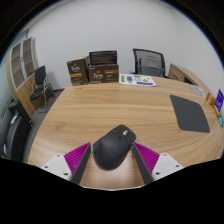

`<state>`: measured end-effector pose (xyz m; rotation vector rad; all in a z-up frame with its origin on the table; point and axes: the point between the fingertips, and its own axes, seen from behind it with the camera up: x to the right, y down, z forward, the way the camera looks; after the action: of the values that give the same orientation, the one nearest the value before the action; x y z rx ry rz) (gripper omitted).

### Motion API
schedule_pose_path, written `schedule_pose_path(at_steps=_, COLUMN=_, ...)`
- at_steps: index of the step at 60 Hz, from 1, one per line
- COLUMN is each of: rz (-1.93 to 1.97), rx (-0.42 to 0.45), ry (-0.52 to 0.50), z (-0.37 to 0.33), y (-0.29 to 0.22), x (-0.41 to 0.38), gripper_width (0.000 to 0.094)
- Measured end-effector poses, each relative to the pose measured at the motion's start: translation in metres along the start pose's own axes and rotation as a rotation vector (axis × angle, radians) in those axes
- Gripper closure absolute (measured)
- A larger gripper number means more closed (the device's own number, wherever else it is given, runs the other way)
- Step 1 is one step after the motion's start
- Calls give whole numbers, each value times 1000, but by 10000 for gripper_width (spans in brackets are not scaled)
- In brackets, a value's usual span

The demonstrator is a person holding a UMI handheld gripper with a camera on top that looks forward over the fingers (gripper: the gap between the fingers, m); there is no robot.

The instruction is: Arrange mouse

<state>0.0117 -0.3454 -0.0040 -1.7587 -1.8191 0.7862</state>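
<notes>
Black mouse [113,147] sits on the wooden table [110,110] between our gripper [113,162] fingers, which stand wide apart around it; a dark mat [189,112] lies well beyond, off right

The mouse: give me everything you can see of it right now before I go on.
The mouse is a dark grey to black computer mouse with a matte, plastic-looking shell and a sculpted, humped back. It lies flat on the wooden table, near its front edge, long axis pointing away from the camera. It sits between the gripper fingers, whose pink pads flank its sides; whether they press on it cannot be told. No cable shows. The dark mouse pad lies apart, beyond it to the right.
</notes>
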Motion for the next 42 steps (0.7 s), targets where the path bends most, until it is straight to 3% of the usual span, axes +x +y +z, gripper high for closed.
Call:
schedule_pose_path(at_steps=30, rz=-46, rx=1, ry=-27, z=33, y=-27, x=-11, gripper_width=89)
schedule_pose_path(at_steps=36, rz=-37, rx=0, ry=-32, z=35, y=-28, x=-11, gripper_width=155)
schedule_pose_path(at_steps=42, rz=-21, rx=7, ry=-24, z=36, y=-30, x=-7, gripper_width=277)
